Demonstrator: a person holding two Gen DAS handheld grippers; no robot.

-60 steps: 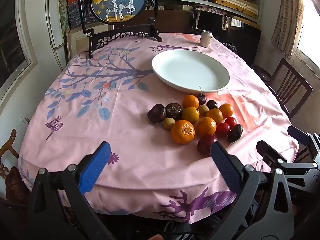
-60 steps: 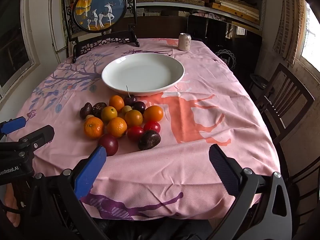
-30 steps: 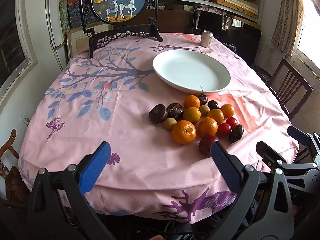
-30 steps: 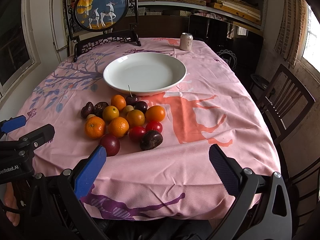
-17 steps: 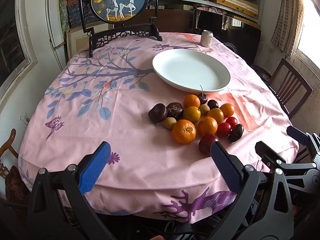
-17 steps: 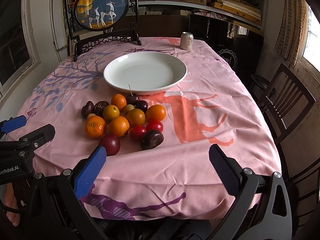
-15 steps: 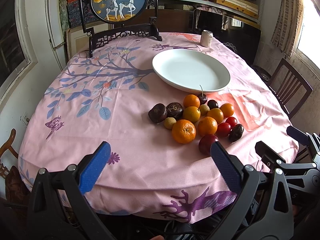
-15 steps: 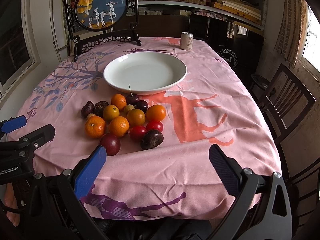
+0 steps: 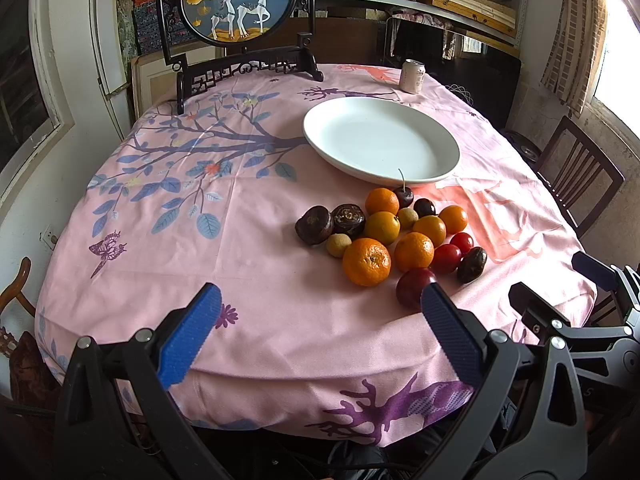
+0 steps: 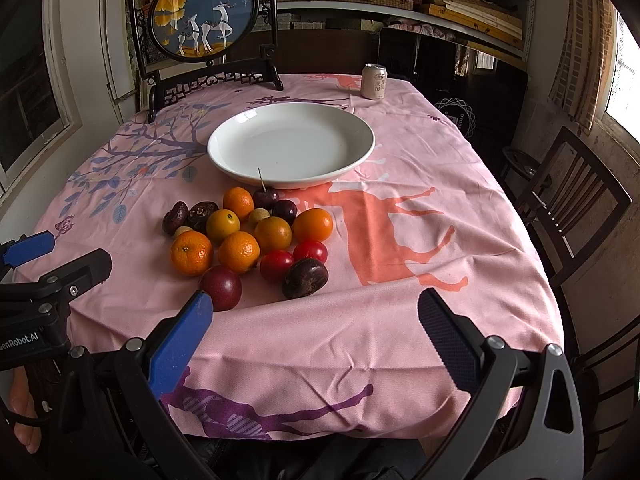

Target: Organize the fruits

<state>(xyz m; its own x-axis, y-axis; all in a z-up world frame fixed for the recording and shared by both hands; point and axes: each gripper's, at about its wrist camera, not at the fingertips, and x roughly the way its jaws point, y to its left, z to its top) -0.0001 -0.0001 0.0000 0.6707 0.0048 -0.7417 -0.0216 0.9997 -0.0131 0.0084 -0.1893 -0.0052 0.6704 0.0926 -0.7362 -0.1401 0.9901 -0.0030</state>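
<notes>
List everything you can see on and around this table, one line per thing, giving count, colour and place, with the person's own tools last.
Round ceramic plate: one, white, table centre, nothing on it.
Oranges and tangerines: six, orange, clustered before the plate.
Small round tomatoes: two, red, near side of the cluster.
Dark plum-like fruits: several, maroon to brown, around the cluster's edges.
Small round tan fruits: two, tan, among the oranges.
Drink can: one, pale, far edge.
Deer picture screen: one, blue in a black frame, far left.
Tablecloth: one, pink, printed.
Wooden chair: one, dark, right.
Left gripper: jaws open.
Right gripper: jaws open.
</notes>
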